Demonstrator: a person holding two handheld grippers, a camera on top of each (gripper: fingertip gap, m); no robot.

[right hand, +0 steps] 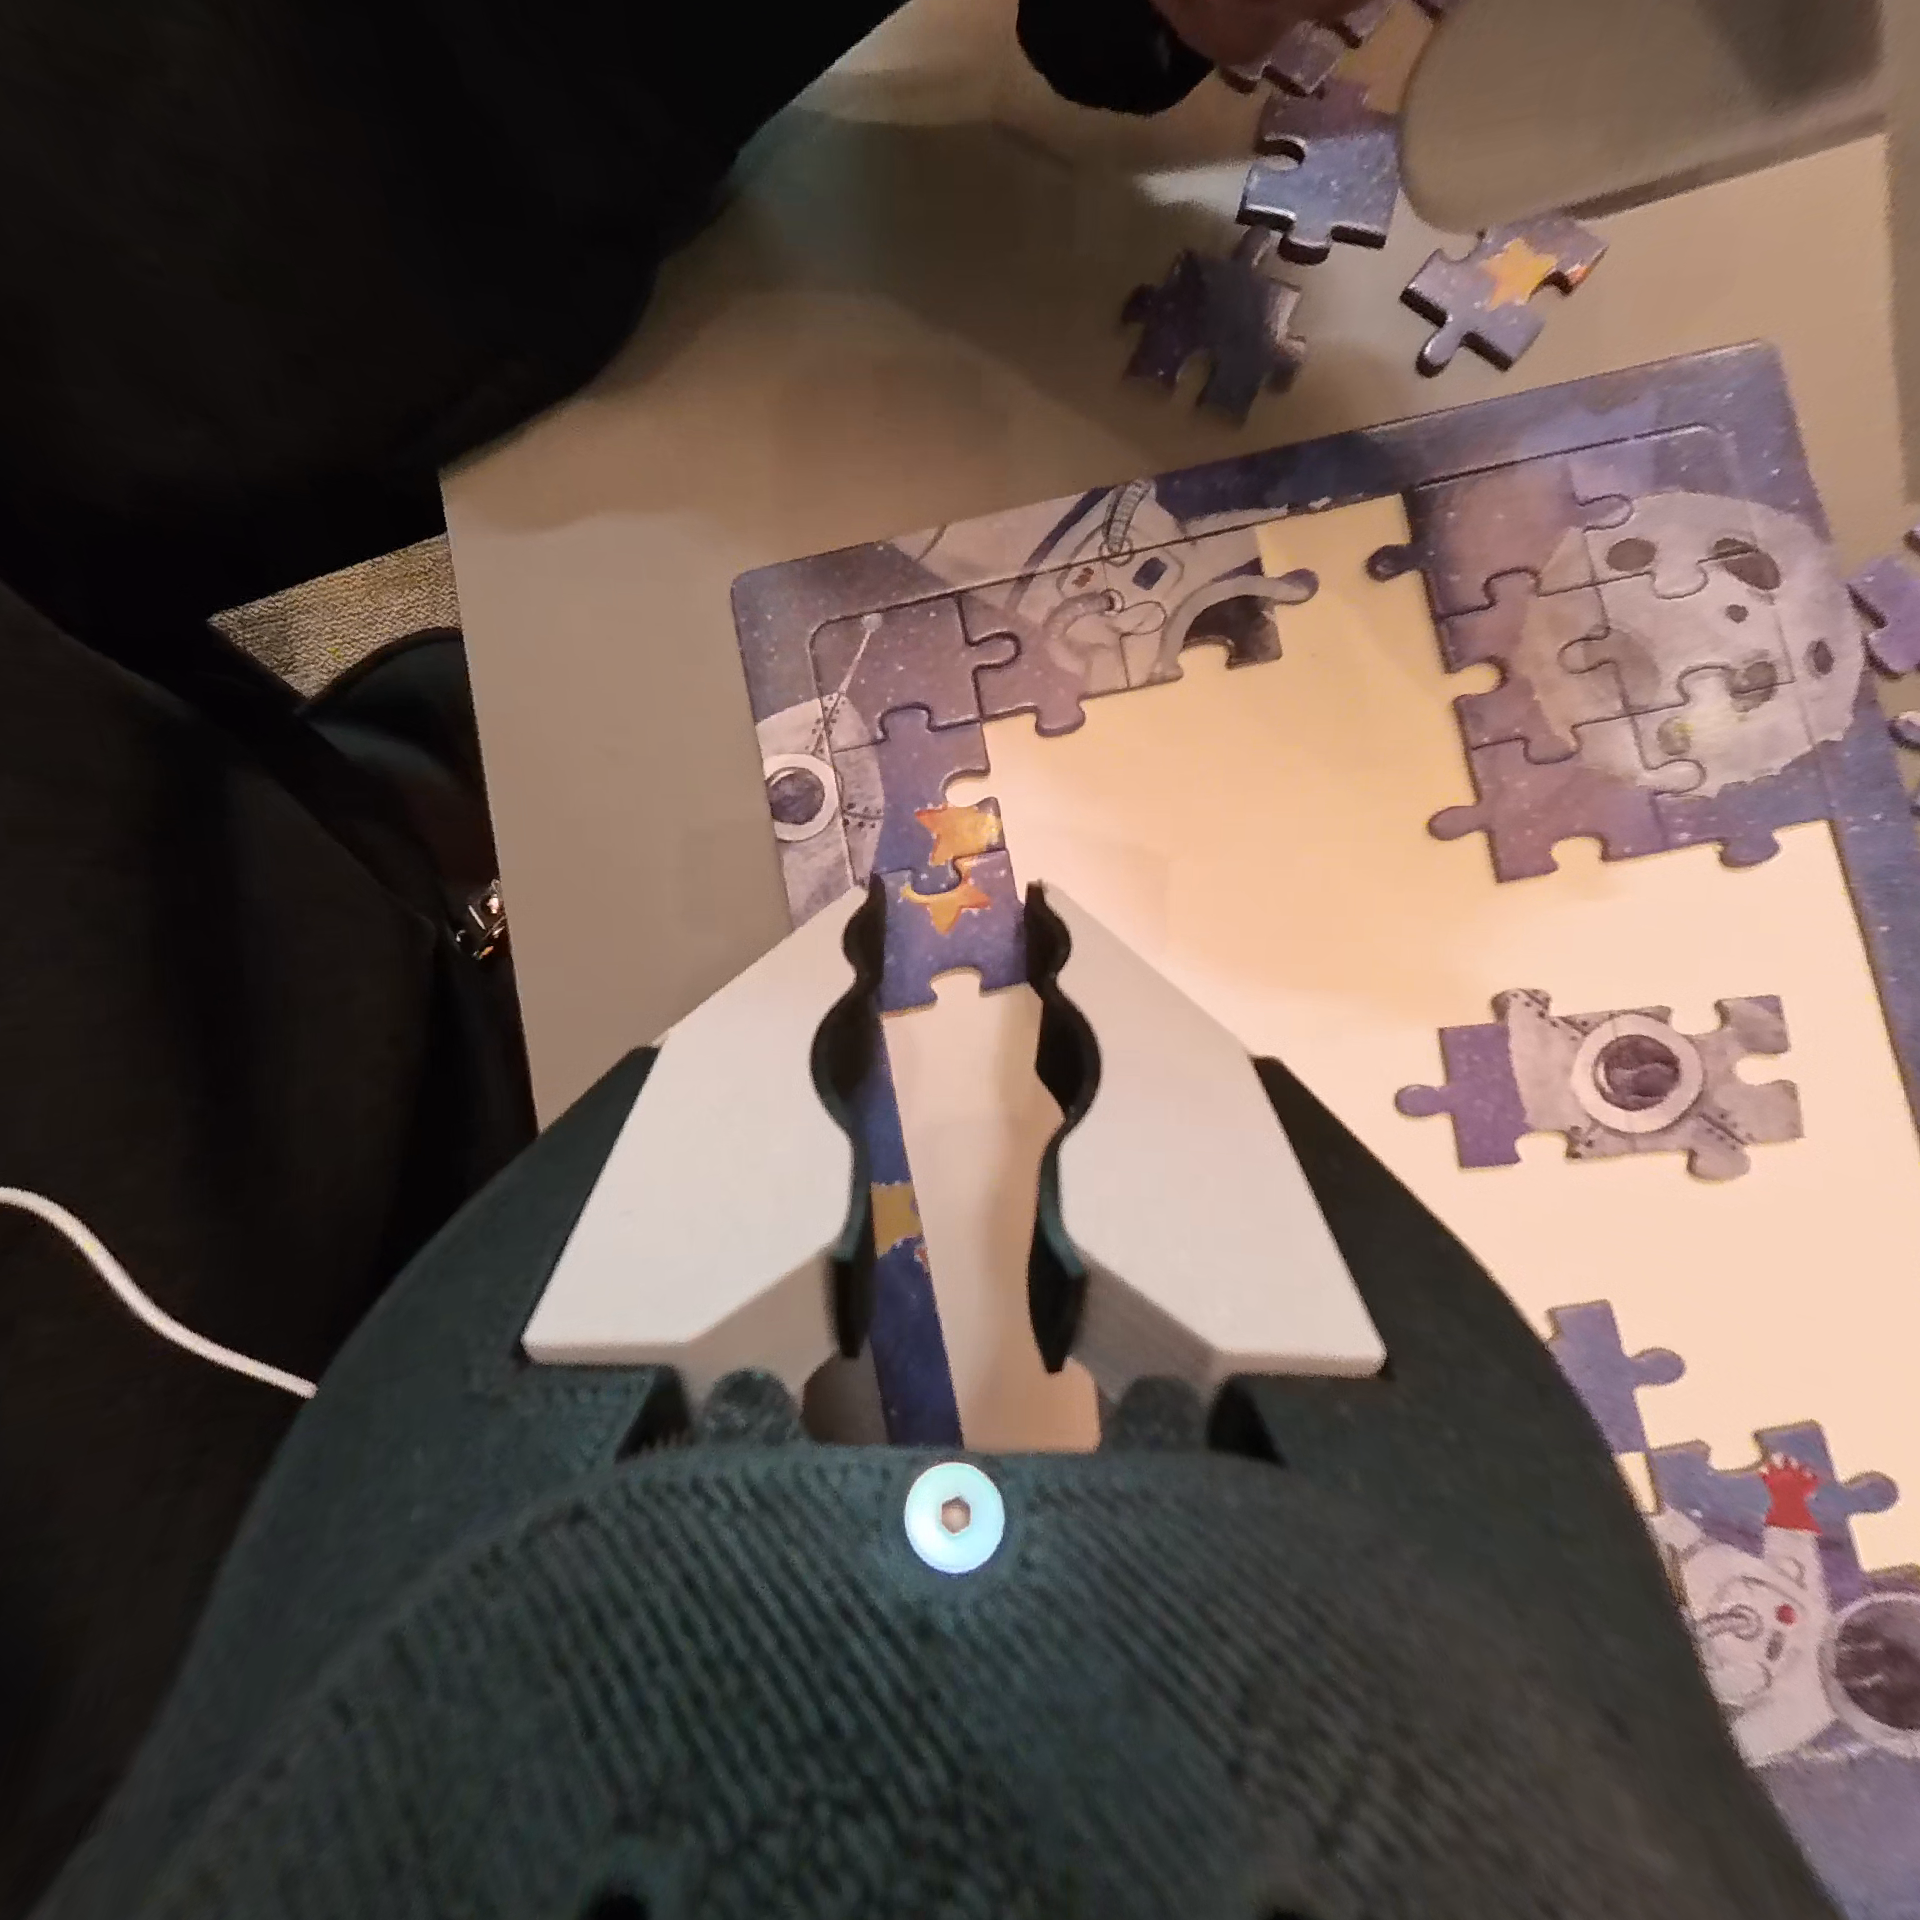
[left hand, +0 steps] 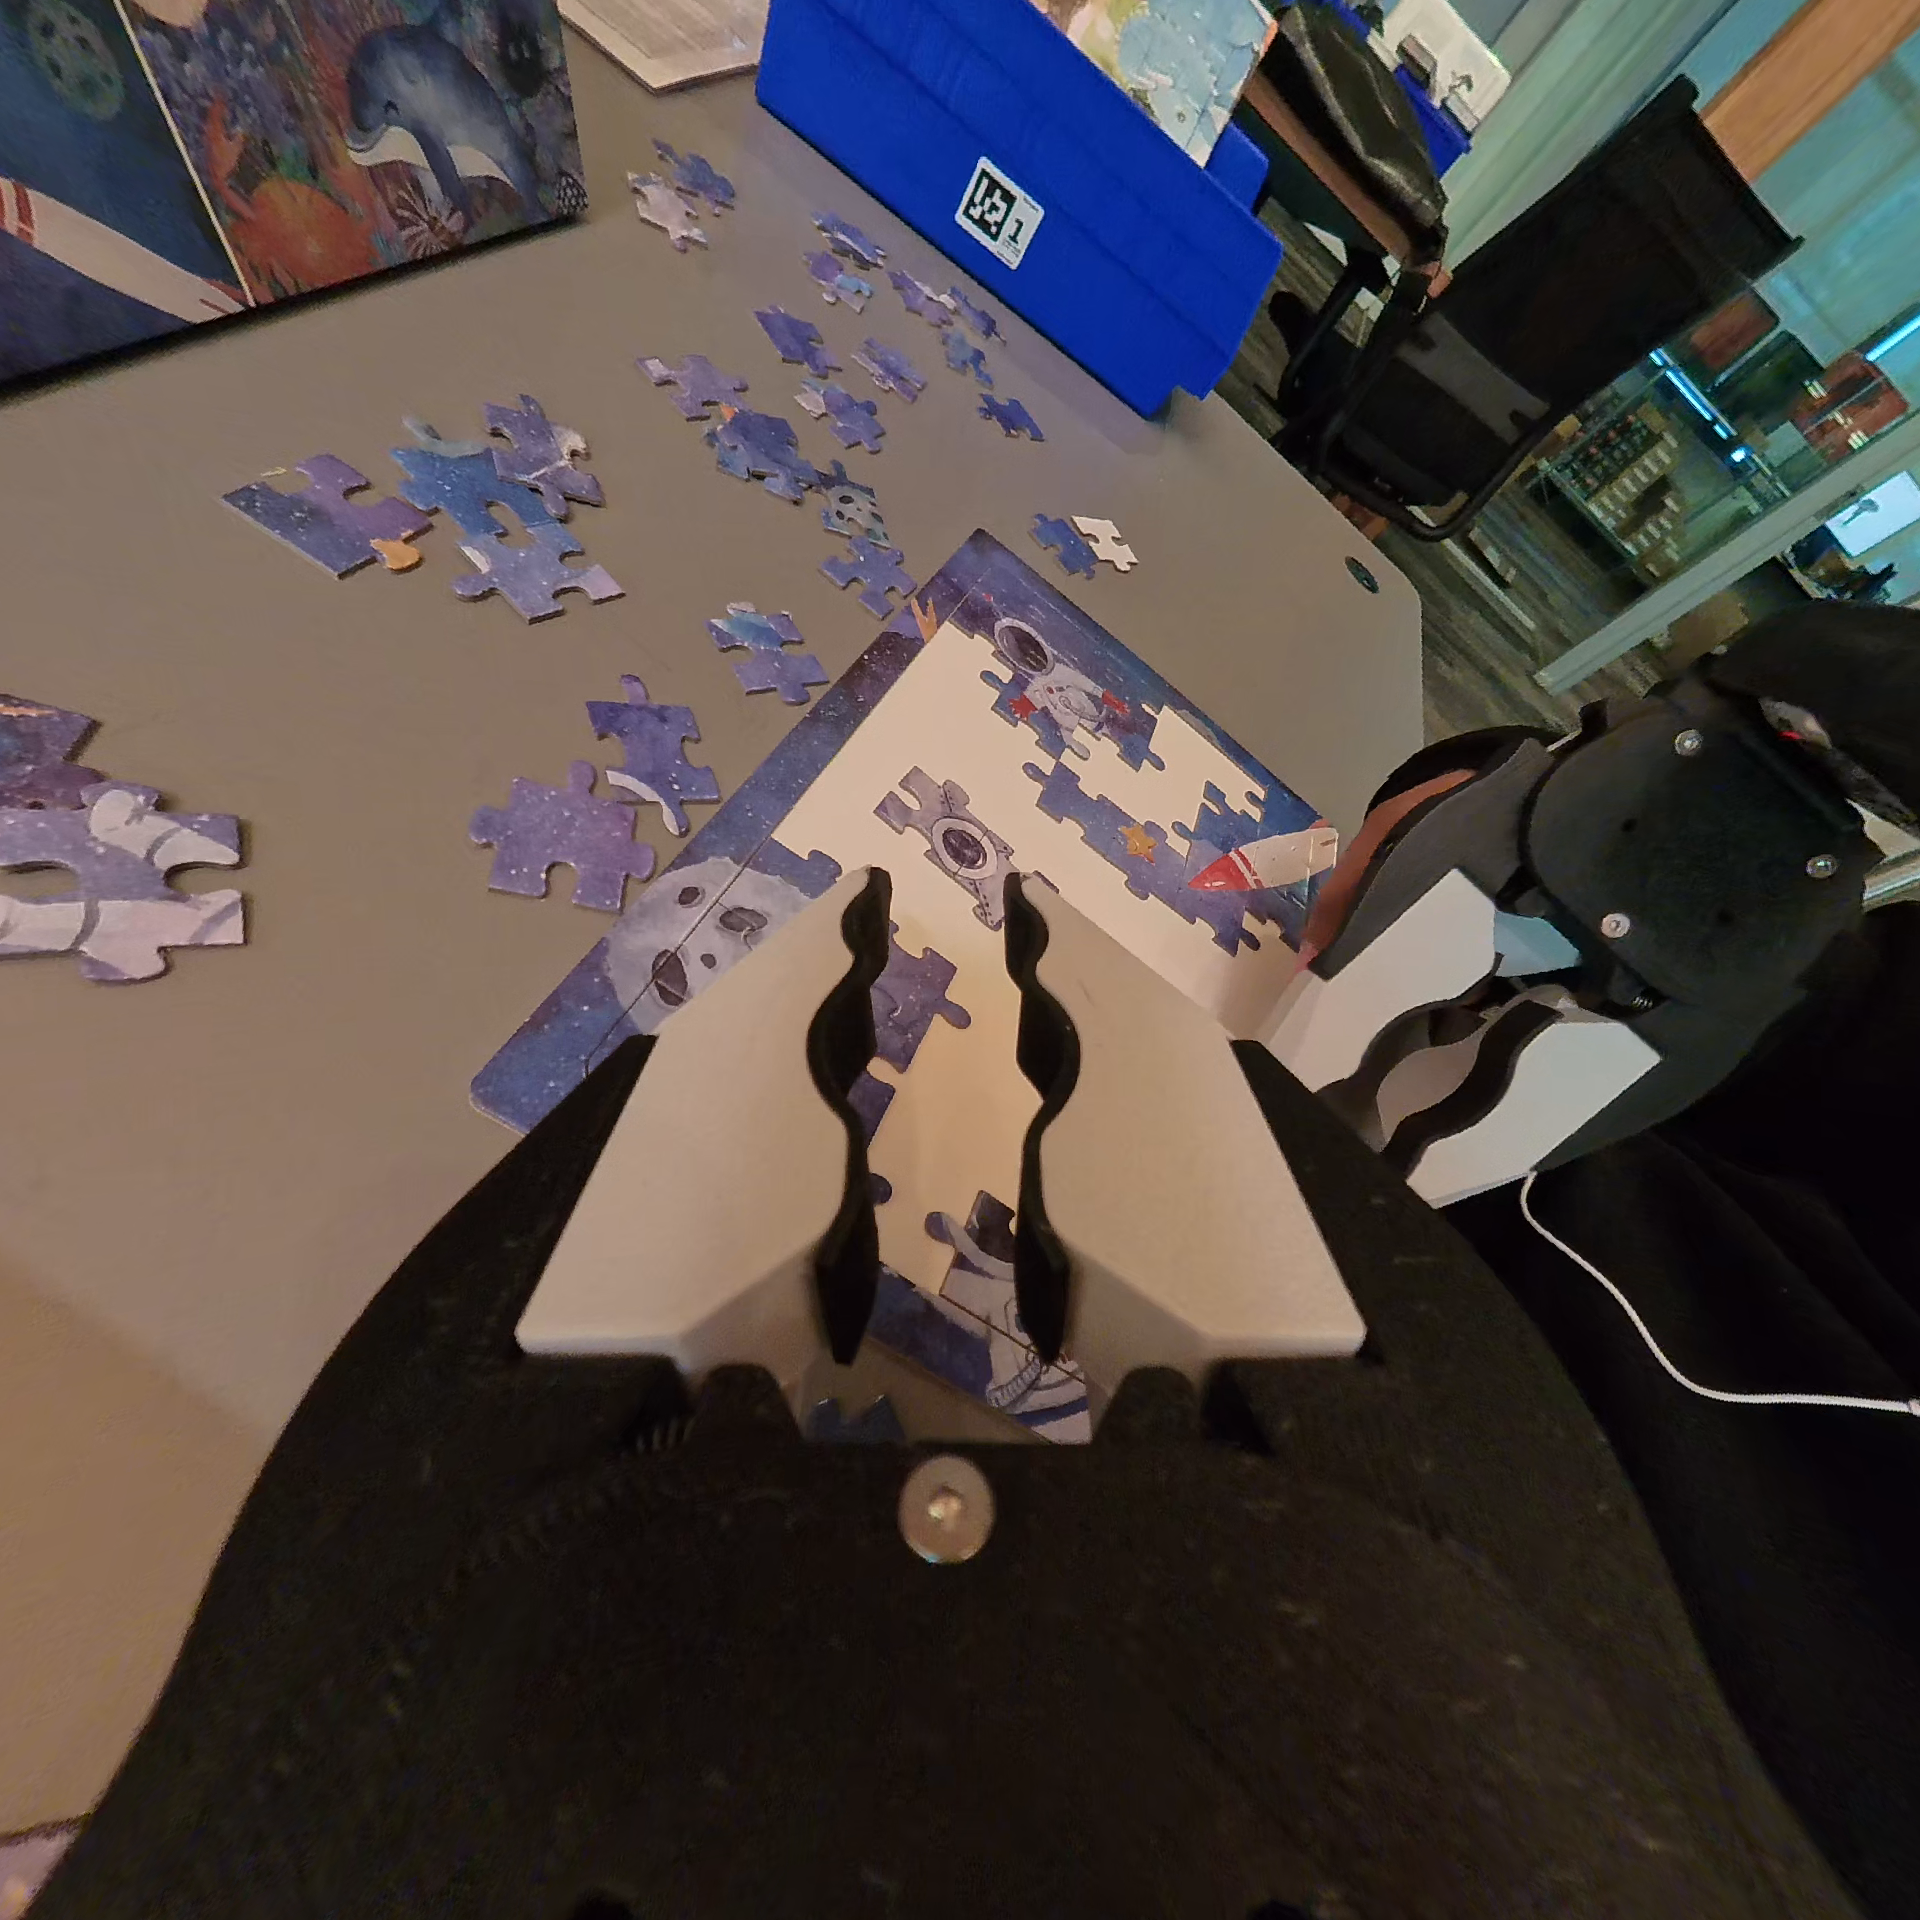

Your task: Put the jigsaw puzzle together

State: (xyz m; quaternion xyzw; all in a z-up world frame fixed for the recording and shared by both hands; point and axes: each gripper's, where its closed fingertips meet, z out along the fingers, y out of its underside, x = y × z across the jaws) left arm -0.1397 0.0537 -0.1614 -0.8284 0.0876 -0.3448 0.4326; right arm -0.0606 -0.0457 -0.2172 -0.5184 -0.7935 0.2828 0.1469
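The left gripper [left hand: 943, 888] hangs over the near part of the puzzle tray [left hand: 727, 758] on the grey counter [left hand: 312, 1039], its 2 fingers [left hand: 862, 935] narrowly apart and released, nothing between them but the tray's bare white floor below. To the right, the right gripper [right hand: 956, 904] has its fingers [right hand: 1044, 935] set on both sides of a blue star piece [right hand: 951, 925] at the tray's left edge, gripping it.

Blue-violet starry puzzle pieces [left hand: 561, 842] scattered over a grey table [left hand: 312, 1091]. Puzzle tray [right hand: 1226, 862] cream inside, bordered starry blue. Piece with orange star [right hand: 951, 935] between black pads [right hand: 868, 956]. Bright blue bin [left hand: 997, 177]. Whale-patterned box [left hand: 312, 145] in navy and orange.
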